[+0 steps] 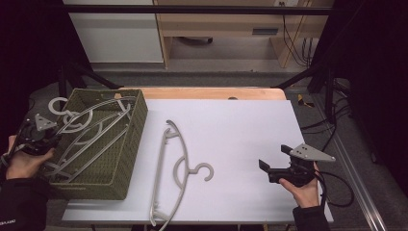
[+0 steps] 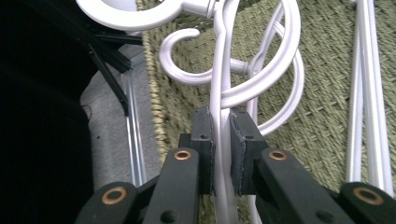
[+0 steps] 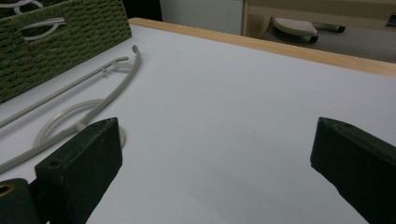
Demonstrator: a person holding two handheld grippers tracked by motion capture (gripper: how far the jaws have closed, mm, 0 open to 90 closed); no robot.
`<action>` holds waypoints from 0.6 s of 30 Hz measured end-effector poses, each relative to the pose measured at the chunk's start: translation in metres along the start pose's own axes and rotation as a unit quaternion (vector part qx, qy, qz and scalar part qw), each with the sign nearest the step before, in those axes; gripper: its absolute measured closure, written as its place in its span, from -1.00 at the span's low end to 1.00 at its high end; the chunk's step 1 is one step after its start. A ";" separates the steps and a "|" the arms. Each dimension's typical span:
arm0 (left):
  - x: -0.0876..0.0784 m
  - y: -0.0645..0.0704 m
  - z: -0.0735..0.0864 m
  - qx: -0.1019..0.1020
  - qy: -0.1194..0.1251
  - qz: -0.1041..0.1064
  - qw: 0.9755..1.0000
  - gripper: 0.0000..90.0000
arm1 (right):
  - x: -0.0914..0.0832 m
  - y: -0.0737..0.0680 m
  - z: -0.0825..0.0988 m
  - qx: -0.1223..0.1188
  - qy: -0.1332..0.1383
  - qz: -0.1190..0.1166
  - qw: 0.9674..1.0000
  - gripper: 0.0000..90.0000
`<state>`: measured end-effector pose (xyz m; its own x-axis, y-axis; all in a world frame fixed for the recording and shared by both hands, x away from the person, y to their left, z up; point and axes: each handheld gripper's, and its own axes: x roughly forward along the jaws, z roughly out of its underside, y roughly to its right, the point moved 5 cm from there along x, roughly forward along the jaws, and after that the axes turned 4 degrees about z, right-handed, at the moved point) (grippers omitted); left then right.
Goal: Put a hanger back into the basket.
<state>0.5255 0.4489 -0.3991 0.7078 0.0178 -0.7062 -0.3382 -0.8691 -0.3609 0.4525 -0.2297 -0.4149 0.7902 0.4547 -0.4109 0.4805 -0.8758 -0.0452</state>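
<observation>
Two tongs are in play. The left tongs [image 2: 221,123], at the far-left edge of the scene, are clamped on a thin white bar of a hanger [image 2: 219,70]; in the left gripper view the bar runs straight up between the two black pads [image 2: 204,135], which press it from both sides. That held hanger lies with a few others across the green woven basket [image 1: 126,159], their hooks [image 1: 58,105] jutting past the basket's far-left rim. The basket sits at the left end of the tabletop [image 1: 231,139], and the left hand [image 1: 21,161] rests just outside its left wall.

The right tongs [image 1: 274,161] hover at the near-right part of the tabletop with their jaws wide apart and nothing between them; the right gripper view looks across bare white surface toward the basket [image 3: 56,42]. The right hand [image 1: 303,187] grips them from the near side.

Between basket and right tongs, one more grey hanger [image 1: 175,168] lies flat on the tabletop, just right of the basket, its hook [image 1: 204,171] pointing right toward the right tongs and well apart from them.
</observation>
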 end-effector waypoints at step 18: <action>0.017 0.010 0.003 -0.021 -0.050 0.034 0.998 0.62 | 0.000 -0.001 -0.001 -0.003 0.001 0.001 1.000 -0.94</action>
<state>0.5323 0.4419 -0.4169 0.6180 0.0052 -0.7861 -0.3560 -0.8897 -0.2858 0.4522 -0.2289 -0.4143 0.7914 0.4541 -0.4093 0.4817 -0.8754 -0.0399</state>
